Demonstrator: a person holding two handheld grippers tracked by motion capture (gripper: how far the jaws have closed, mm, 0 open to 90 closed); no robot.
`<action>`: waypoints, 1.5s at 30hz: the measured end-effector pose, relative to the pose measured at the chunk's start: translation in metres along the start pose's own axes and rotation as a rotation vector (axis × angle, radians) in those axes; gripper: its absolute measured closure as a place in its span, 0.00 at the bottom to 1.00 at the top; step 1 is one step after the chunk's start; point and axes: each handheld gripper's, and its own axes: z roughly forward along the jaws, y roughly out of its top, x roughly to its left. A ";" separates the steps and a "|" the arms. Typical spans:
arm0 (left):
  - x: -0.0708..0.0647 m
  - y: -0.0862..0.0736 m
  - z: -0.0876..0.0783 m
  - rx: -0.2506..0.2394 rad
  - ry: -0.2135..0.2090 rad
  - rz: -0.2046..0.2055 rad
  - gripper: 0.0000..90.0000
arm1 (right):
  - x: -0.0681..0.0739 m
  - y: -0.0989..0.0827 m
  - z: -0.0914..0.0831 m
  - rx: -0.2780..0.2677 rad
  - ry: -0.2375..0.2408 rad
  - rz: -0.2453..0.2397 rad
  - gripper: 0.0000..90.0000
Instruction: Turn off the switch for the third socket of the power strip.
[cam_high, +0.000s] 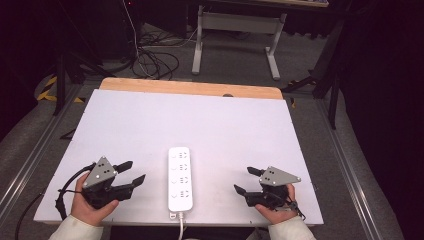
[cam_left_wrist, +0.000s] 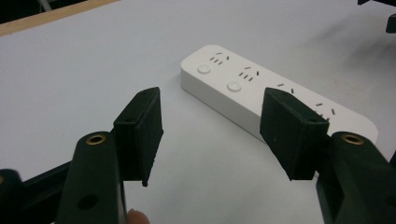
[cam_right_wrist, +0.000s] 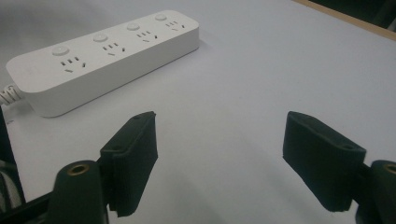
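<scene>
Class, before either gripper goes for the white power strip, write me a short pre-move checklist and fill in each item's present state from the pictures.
1. White plastic four-socket power strip lies flat on the white table board, between the grippers: ok.
2. Left gripper open, nothing between its black fingers: ok.
3. Right gripper open and empty, fingers apart: ok.
4. Both grippers apart from the strip, neither touching it: ok.
5. All four sockets free of plugs: ok.
6. Strip's white cable runs off the near table edge; whether it is plugged in or has slack: cannot tell.
</scene>
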 end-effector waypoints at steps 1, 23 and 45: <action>0.000 0.000 0.000 0.000 0.000 0.000 0.44 | 0.000 0.000 0.000 0.000 0.002 0.001 0.30; -0.017 0.028 0.033 0.016 -0.054 0.040 0.45 | 0.000 -0.001 0.003 0.007 0.016 -0.001 0.30; -0.033 0.045 0.068 0.044 -0.104 0.051 0.47 | 0.000 -0.001 0.002 0.000 0.013 -0.009 0.30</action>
